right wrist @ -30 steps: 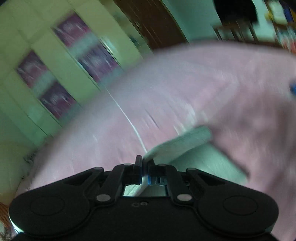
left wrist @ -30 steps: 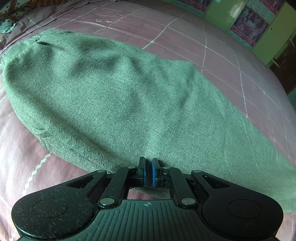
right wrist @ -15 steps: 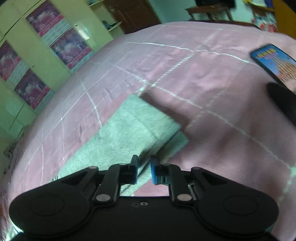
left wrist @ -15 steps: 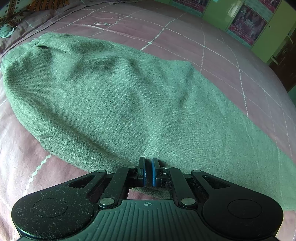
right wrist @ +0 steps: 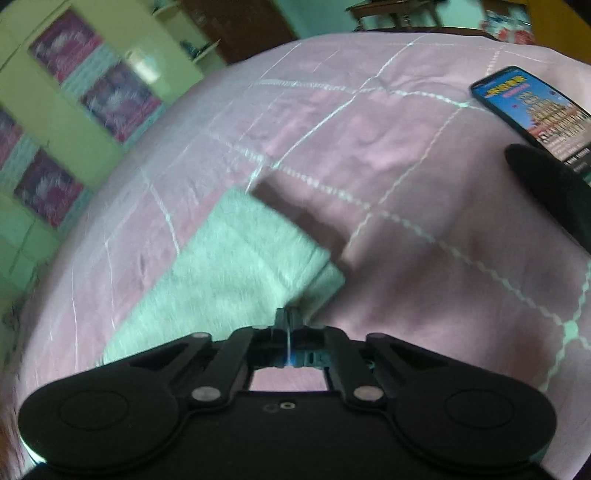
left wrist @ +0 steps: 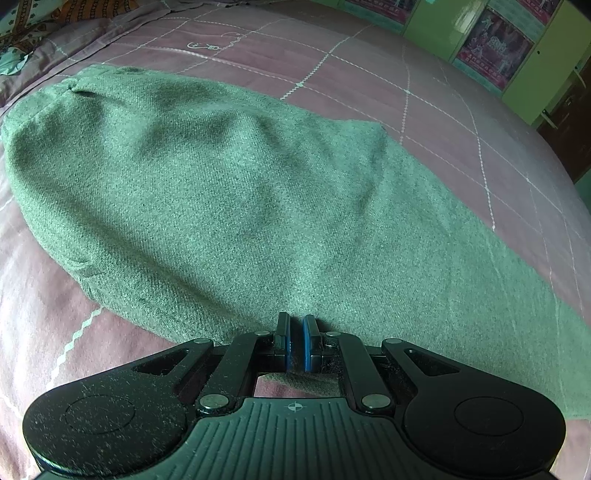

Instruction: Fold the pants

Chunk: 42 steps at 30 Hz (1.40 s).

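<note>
Two handheld black grippers work over a wide bed covered in a dusty-pink quilted bedspread point(left wrist: 424, 122) crossed by pale stitched grid lines. Much bare bedspread lies open toward the far edge in the left wrist view, and in the right wrist view beyond and to the right of the cloth's end. Past the far edge stand yellow-green cupboard doors point(left wrist: 546, 74) with pink posters, and a patterned orange and teal cloth point(left wrist: 22, 33) lies at the far left corner.

Green woven fabric pants point(left wrist: 229, 206) lie flat on the bedspread, the broad rounded end toward the left edge, the cloth narrowing as it runs right. The near edge of the pants passes under the left gripper point(left wrist: 295, 341), whose blue pads stand almost together with a thin fold of that edge pinched between them.

In the right wrist view, somewhat blurred, the squared leg end of the pants point(right wrist: 236, 273) lies flat, its far corner casting a dark shadow on the bedspread. The right gripper point(right wrist: 287, 332) has just closed its jaws fully; they sit at the near right edge of the leg end, and whether any cloth is caught between them cannot be told.

One dark smartphone with a lit colourful screen point(right wrist: 528, 107) lies near the right edge, well apart from the pants, with a dark blurred shape point(right wrist: 554, 192) just beside it.
</note>
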Available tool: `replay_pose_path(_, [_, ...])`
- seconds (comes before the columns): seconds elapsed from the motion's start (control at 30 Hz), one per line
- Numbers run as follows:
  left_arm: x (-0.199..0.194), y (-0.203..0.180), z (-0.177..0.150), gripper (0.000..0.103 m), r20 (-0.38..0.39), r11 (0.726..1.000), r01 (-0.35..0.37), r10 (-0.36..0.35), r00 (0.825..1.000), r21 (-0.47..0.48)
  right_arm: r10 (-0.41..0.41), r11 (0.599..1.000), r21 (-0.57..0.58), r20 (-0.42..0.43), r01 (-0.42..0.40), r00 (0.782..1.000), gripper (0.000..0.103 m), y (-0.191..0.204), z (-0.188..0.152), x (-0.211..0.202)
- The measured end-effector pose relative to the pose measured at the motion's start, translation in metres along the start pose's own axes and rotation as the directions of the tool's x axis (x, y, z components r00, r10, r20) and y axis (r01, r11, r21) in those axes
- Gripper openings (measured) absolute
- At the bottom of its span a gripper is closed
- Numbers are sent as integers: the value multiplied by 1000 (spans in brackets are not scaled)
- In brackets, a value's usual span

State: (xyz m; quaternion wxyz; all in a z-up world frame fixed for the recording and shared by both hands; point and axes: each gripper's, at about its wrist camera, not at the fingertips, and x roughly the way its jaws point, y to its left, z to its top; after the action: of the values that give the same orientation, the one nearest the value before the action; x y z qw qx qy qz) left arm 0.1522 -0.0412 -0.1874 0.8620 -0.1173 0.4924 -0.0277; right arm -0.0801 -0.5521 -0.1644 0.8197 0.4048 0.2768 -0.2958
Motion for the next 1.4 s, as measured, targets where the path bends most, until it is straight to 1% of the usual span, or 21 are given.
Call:
replay_pose_path(0.07, [0, 1, 0, 7, -1, 1000, 3, -3, 1000, -4, 8, 999, 33, 9, -9, 1000, 37, -4, 2, -6])
replay_pose_path(0.1, [0, 1, 0, 7, 0, 1000, 2, -2, 1000, -3, 7, 998, 65, 24, -8, 1000, 45, -7, 3, -10])
replay_pose_path(0.13, [0, 1, 0, 7, 1, 1000, 0, 0, 1000, 1, 6, 996, 89, 34, -9, 999, 61, -9, 4, -11])
replay_pose_path(0.17, [0, 0, 0, 7, 2, 1000, -1, 1, 1000, 3, 9, 994, 104, 37, -13, 999, 68, -9, 5, -11])
replay_pose_path(0.2, [0, 0, -1, 7, 3, 1000, -3, 3, 1000, 4, 24, 993, 112, 33, -27, 999, 67, -9, 7, -8])
replay_pose_path(0.23, [0, 0, -1, 7, 3, 1000, -3, 3, 1000, 4, 31, 993, 116, 32, -35, 999, 59, -7, 9, -3])
replay_pose_path(0.27, [0, 0, -1, 7, 3, 1000, -4, 4, 1000, 5, 16, 994, 111, 31, -19, 999, 49, -2, 12, 3])
replay_pose_path(0.33, [0, -1, -1, 7, 3, 1000, -7, 6, 1000, 11, -45, 995, 93, 27, 42, 999, 45, 8, 16, 15])
replay_pose_path(0.4, [1, -2, -1, 7, 3, 1000, -9, 9, 1000, 21, -81, 994, 69, 23, 79, 996, 32, 18, 18, 24])
replay_pose_path(0.43, [1, -2, 0, 7, 3, 1000, -9, 9, 1000, 23, -83, 996, 38, 23, 82, 996, 20, 24, 19, 27])
replay_pose_path(0.47, [1, -2, -1, 7, 3, 1000, -8, 8, 1000, 23, -68, 998, 5, 27, 68, 997, 18, 30, 21, 26])
replay_pose_path(0.6, [1, -3, 0, 7, 4, 999, -9, 9, 1000, 36, 45, 998, -61, 200, -33, 979, 17, 43, 34, -20])
replay_pose_path(0.67, [1, -4, 0, 7, 3, 999, -12, 12, 1000, 45, -53, 990, -117, 177, 75, 983, 17, 35, 28, -6])
replay_pose_path(0.73, [1, -4, 0, 7, 4, 999, -11, 11, 1000, 51, -144, 989, -38, 46, 146, 989, 19, 6, 22, 25])
replay_pose_path(0.77, [1, -4, 0, 7, 5, 998, -11, 11, 1000, 56, -128, 991, -28, 57, 130, 990, 25, 0, 20, 25])
replay_pose_path(0.83, [1, -6, 1, 7, 5, 996, -19, 18, 1000, 82, -171, 977, -116, 97, 182, 981, 39, 13, 18, 19])
replay_pose_path(0.93, [-4, -17, 3, 7, 22, 987, -42, 39, 999, 153, -217, 955, -155, 213, 252, 953, 44, 26, 20, -3])
replay_pose_path(1.03, [-11, -38, 4, 7, 47, 973, -23, 12, 999, 229, -110, 953, -257, 202, 161, 973, 44, 48, 17, -10])
replay_pose_path(1.17, [1, -73, 10, 7, 27, 952, 12, -22, 999, 305, 30, 882, -471, 50, -3, 998, 40, 112, -18, 14])
replay_pose_path(1.3, [32, -94, 26, 7, 1, 939, -9, 9, 1000, 343, 86, 795, -594, -84, -119, 993, 38, 184, -65, 47])
replay_pose_path(1.4, [47, -86, 47, 7, 0, 952, -18, 19, 1000, 307, 114, 745, -641, -152, -186, 982, 36, 228, -90, 67])
